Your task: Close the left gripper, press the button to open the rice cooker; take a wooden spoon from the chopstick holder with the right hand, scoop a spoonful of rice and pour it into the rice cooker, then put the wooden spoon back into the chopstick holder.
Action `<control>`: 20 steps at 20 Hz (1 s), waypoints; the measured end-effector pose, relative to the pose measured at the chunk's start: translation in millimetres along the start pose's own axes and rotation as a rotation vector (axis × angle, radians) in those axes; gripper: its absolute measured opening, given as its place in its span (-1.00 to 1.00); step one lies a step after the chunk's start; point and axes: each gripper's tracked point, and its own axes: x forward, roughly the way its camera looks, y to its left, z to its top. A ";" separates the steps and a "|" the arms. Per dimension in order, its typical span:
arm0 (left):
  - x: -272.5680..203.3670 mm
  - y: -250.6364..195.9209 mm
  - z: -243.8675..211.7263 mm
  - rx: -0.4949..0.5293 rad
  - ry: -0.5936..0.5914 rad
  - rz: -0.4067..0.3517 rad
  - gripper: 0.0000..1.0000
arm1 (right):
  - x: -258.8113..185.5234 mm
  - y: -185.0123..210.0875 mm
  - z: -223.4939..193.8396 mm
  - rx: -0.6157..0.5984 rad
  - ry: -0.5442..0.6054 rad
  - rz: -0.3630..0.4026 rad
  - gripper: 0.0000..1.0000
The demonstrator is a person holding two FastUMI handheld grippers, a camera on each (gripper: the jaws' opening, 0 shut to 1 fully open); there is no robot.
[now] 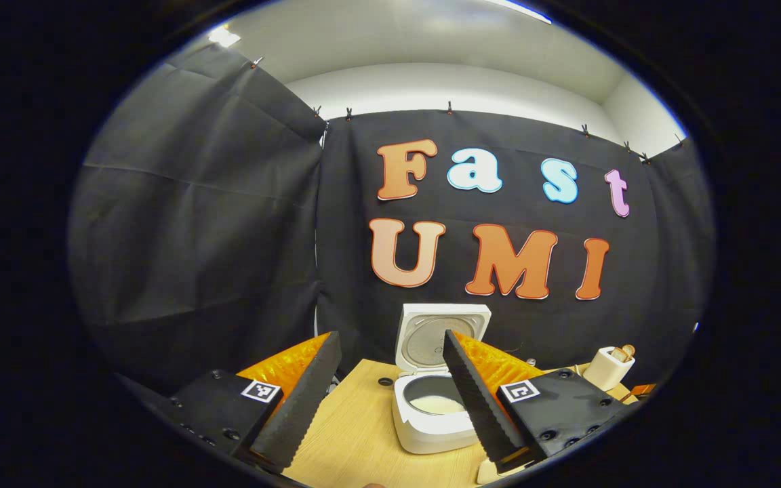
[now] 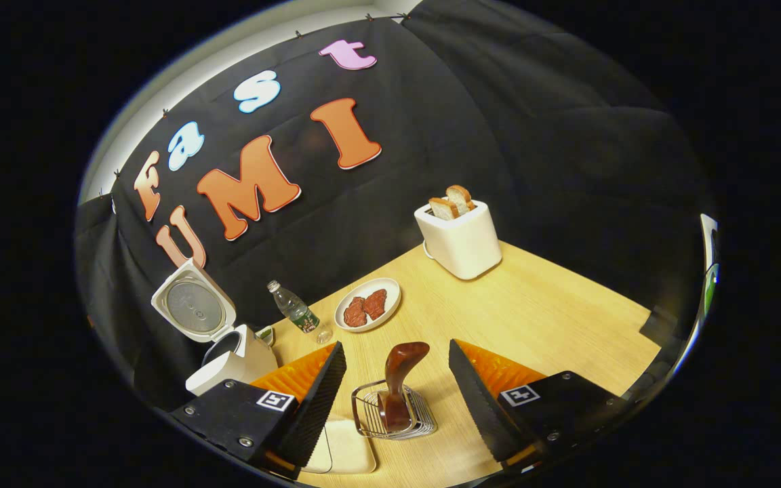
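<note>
The white rice cooker [image 1: 431, 423] stands on the wooden table with its lid [image 1: 441, 335] raised, and something pale lies at the bottom of its inner pot. My left gripper [image 1: 390, 335] is open, held short of the cooker with nothing between its fingers. In the right gripper view the cooker [image 2: 228, 362] is at the far left, lid up. A dark wooden spoon [image 2: 401, 373] stands upright in the wire chopstick holder [image 2: 394, 417]. My right gripper [image 2: 395, 347] is open, its fingers on either side of the spoon and apart from it.
A white toaster [image 2: 458, 237] with bread slices stands at the back of the table [image 2: 553, 312], also seen as the toaster [image 1: 607, 366]. A plate of red meat [image 2: 368, 305] and a small water bottle [image 2: 295, 312] lie between cooker and toaster. A flat white dish [image 2: 346, 444] lies beside the holder.
</note>
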 end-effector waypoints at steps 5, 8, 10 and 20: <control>-5.6 13.6 -5.9 0.001 0.017 0.053 0.96 | 19.9 -8.4 -23.2 0.042 0.069 0.000 0.82; -11.7 20.8 -10.1 -0.002 0.031 0.084 1.00 | 28.6 -15.1 -33.5 0.090 0.099 0.002 0.53; -14.3 25.4 -11.6 0.002 0.036 0.103 1.00 | 33.6 -10.0 -40.1 0.112 0.116 0.009 0.34; -23.5 31.5 -15.0 0.031 0.049 0.143 1.00 | 56.2 1.8 -37.2 0.130 0.112 0.034 -0.46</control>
